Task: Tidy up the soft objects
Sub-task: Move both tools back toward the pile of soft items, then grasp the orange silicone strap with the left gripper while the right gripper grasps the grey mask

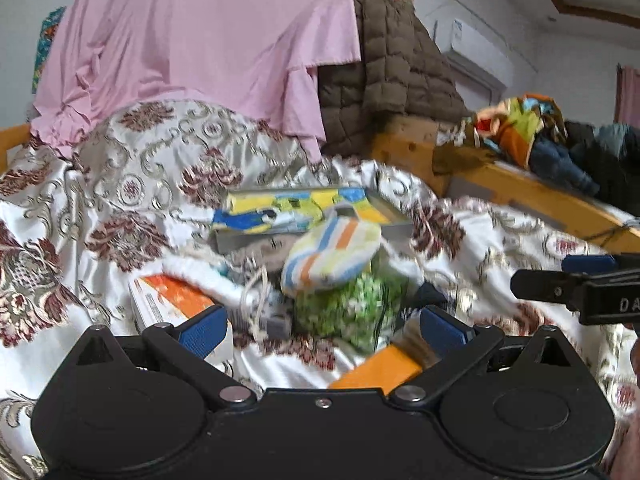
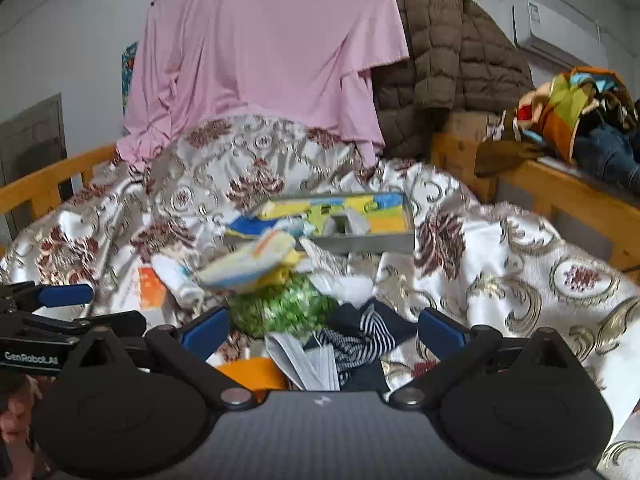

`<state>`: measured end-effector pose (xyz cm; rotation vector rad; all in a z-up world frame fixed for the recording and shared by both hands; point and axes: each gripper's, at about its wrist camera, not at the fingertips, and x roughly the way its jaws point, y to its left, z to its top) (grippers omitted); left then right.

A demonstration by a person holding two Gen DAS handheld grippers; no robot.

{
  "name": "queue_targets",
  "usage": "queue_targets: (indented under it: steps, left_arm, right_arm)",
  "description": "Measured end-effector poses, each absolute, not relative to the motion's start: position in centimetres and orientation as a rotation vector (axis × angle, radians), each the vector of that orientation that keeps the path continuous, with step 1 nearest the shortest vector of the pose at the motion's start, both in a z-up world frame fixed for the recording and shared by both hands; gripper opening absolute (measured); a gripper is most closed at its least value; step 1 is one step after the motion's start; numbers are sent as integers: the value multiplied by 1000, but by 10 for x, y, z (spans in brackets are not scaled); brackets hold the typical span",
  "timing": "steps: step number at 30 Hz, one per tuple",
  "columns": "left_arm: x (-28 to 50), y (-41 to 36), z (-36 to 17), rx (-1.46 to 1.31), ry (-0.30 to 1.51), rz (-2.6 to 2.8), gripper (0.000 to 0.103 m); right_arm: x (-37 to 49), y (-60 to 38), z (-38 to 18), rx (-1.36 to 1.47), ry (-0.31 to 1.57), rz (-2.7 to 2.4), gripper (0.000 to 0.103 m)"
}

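Both claws are being held wide and empty, left gripper (image 1: 320, 326) and right gripper (image 2: 322, 326), likely being lined up over the pile; striped pouch (image 1: 332, 254) is being propped on the green bundle (image 1: 346, 308), striped cloth (image 2: 362, 338) just beside it; tray (image 2: 360, 240) is being kept behind; patterned bedspread (image 1: 132, 168) is being used as surface; pink sheet (image 2: 272, 52) and brown jacket (image 2: 452, 60) are being left at the wall.
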<state>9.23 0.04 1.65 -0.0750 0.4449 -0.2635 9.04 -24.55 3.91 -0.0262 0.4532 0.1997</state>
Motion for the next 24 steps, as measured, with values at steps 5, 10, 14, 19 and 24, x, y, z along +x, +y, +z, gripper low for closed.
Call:
queue_targets:
  steps: [5,10,14,19,24]
  left_arm:
    - [102,-6,0,-20,507,-316,102]
    - [114,-11,-17,0,588,-379,102]
    - [123,-19,-27,32,625,-425,102]
    - [138,-31,-40,92,662,-493,102]
    - [154,-42,-53,159,730,-560,102]
  right_arm:
    - [102,-253,16,-6,519,196,103]
    - [112,-261,2,50,581,228,103]
    - [122,-263,-7,68,622,243,103]
    - [135,-263,-16,90,658,253,103]
    - [146,-264,-24,131,687,279,102]
